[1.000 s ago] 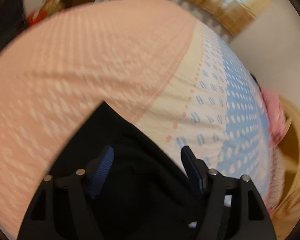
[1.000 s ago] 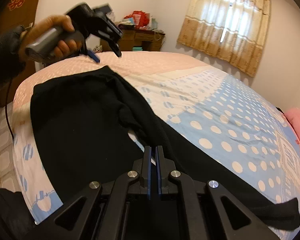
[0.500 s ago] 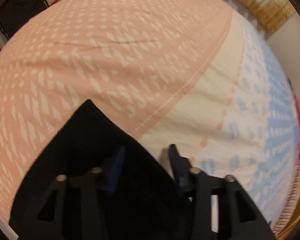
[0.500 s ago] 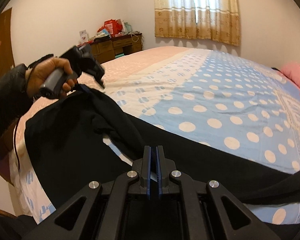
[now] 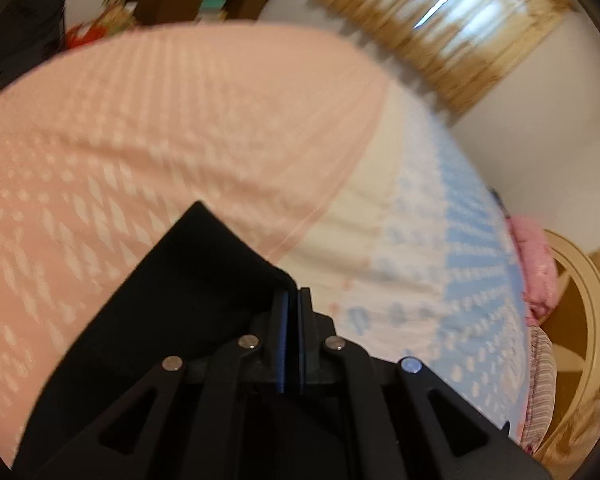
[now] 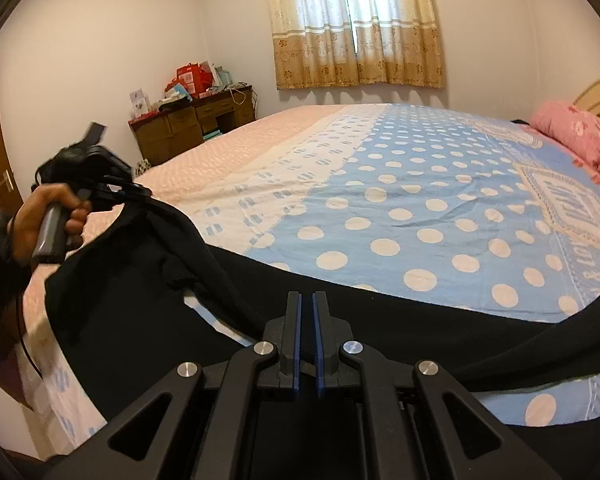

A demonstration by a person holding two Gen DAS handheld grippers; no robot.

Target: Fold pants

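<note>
Now left tool [image 5: 293, 300] clamped on pants [image 5: 188, 280], previously open.

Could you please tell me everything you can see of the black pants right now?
The black pants are plain, soft-looking dark fabric, spread across the near edge of the bedspread. The left tongs are shut on one corner, lifting it into a taut ridge. The right tongs are shut on fabric nearer. One leg trails off right.

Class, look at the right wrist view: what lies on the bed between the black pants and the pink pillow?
Only bare bedspread: the blue stretch with white dots runs from the pants to the pillow, with nothing lying on it. The right wrist view shows this.
</note>
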